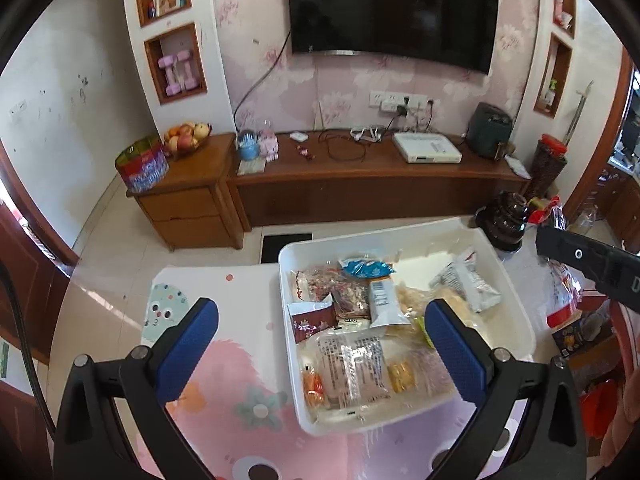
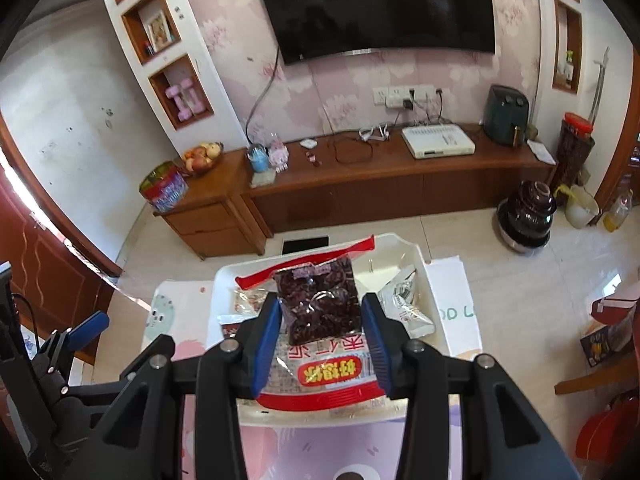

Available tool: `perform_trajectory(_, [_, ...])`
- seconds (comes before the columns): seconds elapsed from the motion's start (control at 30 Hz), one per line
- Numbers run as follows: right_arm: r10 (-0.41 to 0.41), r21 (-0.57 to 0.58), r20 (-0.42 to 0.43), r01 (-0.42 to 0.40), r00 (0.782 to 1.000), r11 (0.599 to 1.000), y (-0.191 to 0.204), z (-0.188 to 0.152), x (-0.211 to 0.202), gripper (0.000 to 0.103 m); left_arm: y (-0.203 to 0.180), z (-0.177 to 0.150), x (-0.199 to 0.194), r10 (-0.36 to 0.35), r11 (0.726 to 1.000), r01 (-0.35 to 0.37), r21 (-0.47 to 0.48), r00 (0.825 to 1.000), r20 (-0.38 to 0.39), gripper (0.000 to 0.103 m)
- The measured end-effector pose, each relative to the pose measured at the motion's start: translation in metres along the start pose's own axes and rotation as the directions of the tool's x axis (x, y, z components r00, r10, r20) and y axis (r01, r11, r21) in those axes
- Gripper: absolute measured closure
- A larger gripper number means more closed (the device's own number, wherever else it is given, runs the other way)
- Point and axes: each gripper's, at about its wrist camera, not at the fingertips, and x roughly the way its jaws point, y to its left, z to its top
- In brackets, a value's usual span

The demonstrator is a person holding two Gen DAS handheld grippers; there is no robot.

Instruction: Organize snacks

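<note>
Mostly done, by the look of it: the white bin (image 1: 516, 300) on the desk (image 1: 224, 364) already holds a pile of snack packets (image 1: 356, 364). Right gripper (image 2: 320, 344) has its jaws clamped on a red-edged bag of dried dates (image 2: 320, 304), lifted above the bin, not yet placed. Left gripper (image 1: 320, 356) hangs empty, jaws fully spread.
</note>
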Motion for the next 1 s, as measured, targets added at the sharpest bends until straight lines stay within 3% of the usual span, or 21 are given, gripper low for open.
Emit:
perform_trajectory(0.13, [-0.008,0.02,-0.038,0.009,0.999,1.0,-0.003,-0.002,0.036,0.061,-0.005,-0.005,0.041,0.024,1.0,-0.023,0.009,0.998,-0.063,0.0])
perform_trajectory(0.2, [0.01,0.037,-0.064,-0.008,0.998,0.999,-0.004,-0.006,0.051,0.053,-0.006,-0.01,0.055,0.041,0.999,-0.04,0.014,0.995,-0.086,0.0])
perform_trajectory(0.3, [0.011,0.038,-0.079,-0.008,0.997,0.999,-0.004,-0.014,0.063,0.045,-0.004,-0.014,0.064,0.045,0.999,-0.044,0.005,0.995,-0.094,0.0])
perform_trajectory(0.47, [0.015,0.046,-0.097,-0.011,0.995,0.999,-0.005,-0.022,0.064,0.044,0.002,-0.018,0.061,0.042,0.999,-0.043,-0.009,0.994,-0.097,0.0])
perform_trajectory(0.7, [0.01,0.044,-0.067,-0.007,0.998,0.999,-0.003,-0.033,0.029,0.044,0.008,-0.023,0.026,0.037,0.999,-0.038,-0.015,0.997,-0.074,0.0])
perform_trajectory(1.0, [0.03,0.038,-0.005,-0.029,1.0,0.999,0.007,-0.072,-0.052,0.044,0.009,-0.051,-0.064,-0.004,1.0,0.004,-0.009,1.0,0.001,0.0])
